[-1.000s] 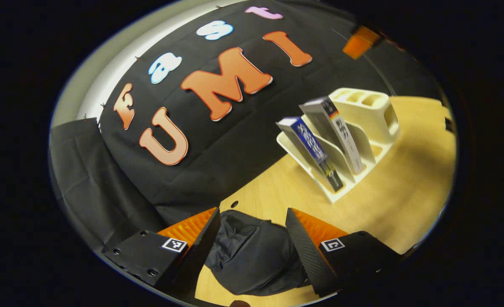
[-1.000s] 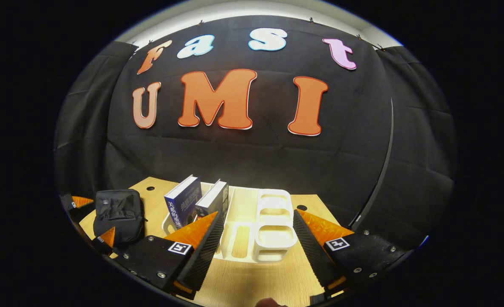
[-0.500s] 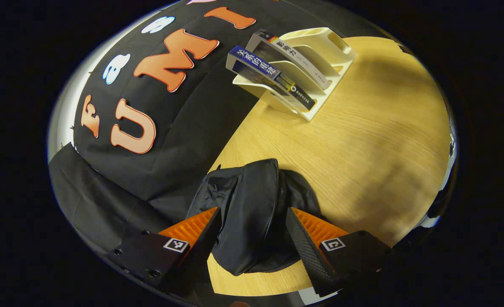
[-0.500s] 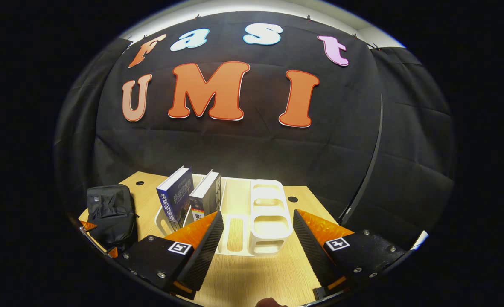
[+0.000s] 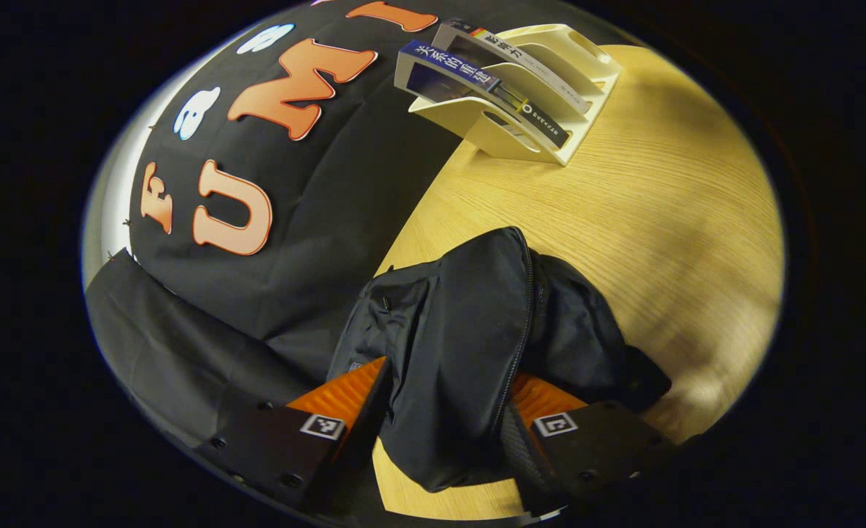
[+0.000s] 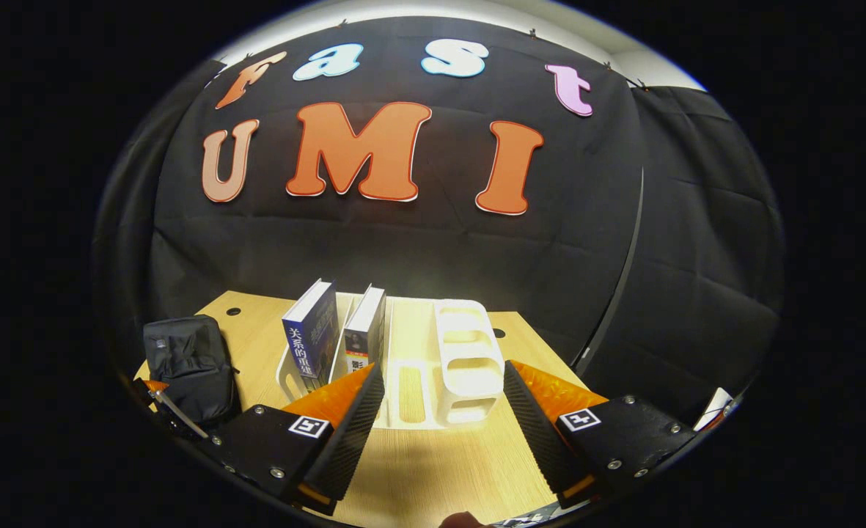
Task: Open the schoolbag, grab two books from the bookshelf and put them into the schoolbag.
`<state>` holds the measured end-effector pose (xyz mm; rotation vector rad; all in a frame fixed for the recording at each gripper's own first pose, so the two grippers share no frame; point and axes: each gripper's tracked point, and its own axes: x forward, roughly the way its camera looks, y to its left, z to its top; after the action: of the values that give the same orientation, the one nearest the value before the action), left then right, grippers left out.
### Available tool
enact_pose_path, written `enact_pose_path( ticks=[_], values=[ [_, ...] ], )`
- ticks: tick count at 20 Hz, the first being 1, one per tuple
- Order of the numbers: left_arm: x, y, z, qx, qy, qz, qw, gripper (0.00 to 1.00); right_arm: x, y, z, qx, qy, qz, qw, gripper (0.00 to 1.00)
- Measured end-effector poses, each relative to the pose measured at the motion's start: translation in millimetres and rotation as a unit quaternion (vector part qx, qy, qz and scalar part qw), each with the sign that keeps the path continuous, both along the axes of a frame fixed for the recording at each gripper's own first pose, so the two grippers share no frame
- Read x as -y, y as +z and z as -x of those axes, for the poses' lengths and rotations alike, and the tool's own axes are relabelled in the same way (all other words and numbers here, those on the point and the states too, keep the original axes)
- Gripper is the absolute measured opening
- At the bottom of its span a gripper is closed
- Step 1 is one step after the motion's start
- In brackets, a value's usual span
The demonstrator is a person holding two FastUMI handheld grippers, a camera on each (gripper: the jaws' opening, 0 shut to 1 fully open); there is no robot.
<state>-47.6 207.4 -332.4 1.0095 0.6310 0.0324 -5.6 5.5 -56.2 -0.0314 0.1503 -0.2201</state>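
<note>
Your left gripper (image 5: 443, 414) already straddles the schoolbag (image 5: 469, 345): the black fabric bulges up between its jaws, which stand fairly narrow with a fold of the bag filling the gap, though you cannot tell from here whether both fingers actually press on it. The bag lies on the desk (image 5: 623, 220) right under that hand, and its zipper (image 5: 520, 330) runs as a curved line straight away from the jaws, along the line of the fingers and slightly toward the right-hand finger. So the opening pull probably has to travel along that line, not across it. Your right gripper (image 6: 443, 411) hangs well apart from the bag, jaws wide with nothing between them, pointing at the bookshelf (image 6: 462, 367) directly ahead. The blue book (image 6: 312, 334) and the second book (image 6: 365, 330) lean in the slots ahead of its left finger, spines facing you. From that side the schoolbag (image 6: 187, 363) sits far off to the left, so the left hand is plainly the nearer one for the bag, the right for the books.
</note>
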Motion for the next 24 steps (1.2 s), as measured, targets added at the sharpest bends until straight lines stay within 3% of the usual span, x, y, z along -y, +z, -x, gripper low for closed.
enact_pose_path(
  ticks=[1,3,5,6,13,15,19,24],
  values=[
    [-1.0,-2.6,-2.0,-0.012,-0.001,0.01,1.0,0.71,-2.6,0.0,-0.1,-0.004,0.004,0.002,1.0,0.98],
    [2.1,-1.4,-3.1,-0.037,0.0,0.032,0.999,0.55,-6.7,1.7,-3.4,-0.011,0.015,0.012,1.0,0.98],
    [0.2,10.1,-5.9,-0.05,0.001,0.039,0.998,0.23,-7.6,4.0,-15.1,-0.02,0.032,0.023,0.999,0.98],
    [-0.8,15.6,-7.0,-0.06,0.001,0.041,0.997,0.12,-10.6,2.1,-22.3,-0.025,0.046,0.024,0.998,0.98],
    [-9.9,54.6,-19.2,-0.122,0.044,0.137,0.982,0.08,-49.8,19.2,-84.8,-0.04,0.152,0.03,0.987,0.98],
    [-12.6,65.1,-23.5,-0.136,0.049,0.163,0.976,0.08,-61.2,25.1,-97.0,-0.052,0.166,0.038,0.984,0.98],
    [-18.4,83.6,-34.2,-0.171,0.024,0.205,0.963,0.08,-90.3,21.9,-114.2,-0.097,0.195,0.042,0.975,0.98],
    [-31.6,107.1,-43.3,-0.225,-0.011,0.263,0.938,0.07,-117.5,11.0,-135.4,-0.153,0.184,0.039,0.97,0.98]
  ],
)
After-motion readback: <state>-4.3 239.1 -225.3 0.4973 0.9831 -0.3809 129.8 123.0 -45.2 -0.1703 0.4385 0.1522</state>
